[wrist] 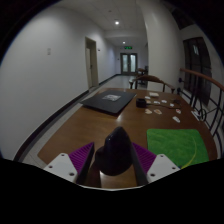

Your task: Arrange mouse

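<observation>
I have the mouse pinched between my fingers, both purple pads pressed against its dark sides, and it hangs above the near edge of the tabletop. Just past the mouse to the right lies a green mat, bare of anything I can see; ahead of the mouse sits a dark mat, with small scattered items further right of it. I judge the pickup done and the placing left, likely onto one of those mats. Beyond everything, a green sign glows over the corridor doors, too small to read.
</observation>
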Demonstrator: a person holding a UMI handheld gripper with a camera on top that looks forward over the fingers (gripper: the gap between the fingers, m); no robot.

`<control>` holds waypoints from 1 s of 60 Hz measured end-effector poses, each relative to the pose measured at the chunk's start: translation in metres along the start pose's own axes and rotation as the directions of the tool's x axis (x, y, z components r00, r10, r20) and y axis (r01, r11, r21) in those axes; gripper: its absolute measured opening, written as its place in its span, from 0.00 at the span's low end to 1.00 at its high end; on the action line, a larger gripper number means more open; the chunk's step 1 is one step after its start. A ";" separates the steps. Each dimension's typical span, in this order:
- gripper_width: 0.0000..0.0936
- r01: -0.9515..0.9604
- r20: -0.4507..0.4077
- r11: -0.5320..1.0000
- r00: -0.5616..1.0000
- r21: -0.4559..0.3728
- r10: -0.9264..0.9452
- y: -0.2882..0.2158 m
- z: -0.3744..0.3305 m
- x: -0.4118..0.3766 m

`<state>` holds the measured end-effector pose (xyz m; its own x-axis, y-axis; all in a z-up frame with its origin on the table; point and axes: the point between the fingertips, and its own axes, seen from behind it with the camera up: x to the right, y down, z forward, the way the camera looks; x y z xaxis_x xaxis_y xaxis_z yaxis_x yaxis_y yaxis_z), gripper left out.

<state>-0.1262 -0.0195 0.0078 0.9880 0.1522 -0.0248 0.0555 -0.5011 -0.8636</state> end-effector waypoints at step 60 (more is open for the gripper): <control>0.25 0.011 -0.267 0.990 0.963 0.140 0.028 -0.037 -0.070 0.210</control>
<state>0.0890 -0.0289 0.0695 0.9918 -0.0944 0.0866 0.0452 -0.3750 -0.9259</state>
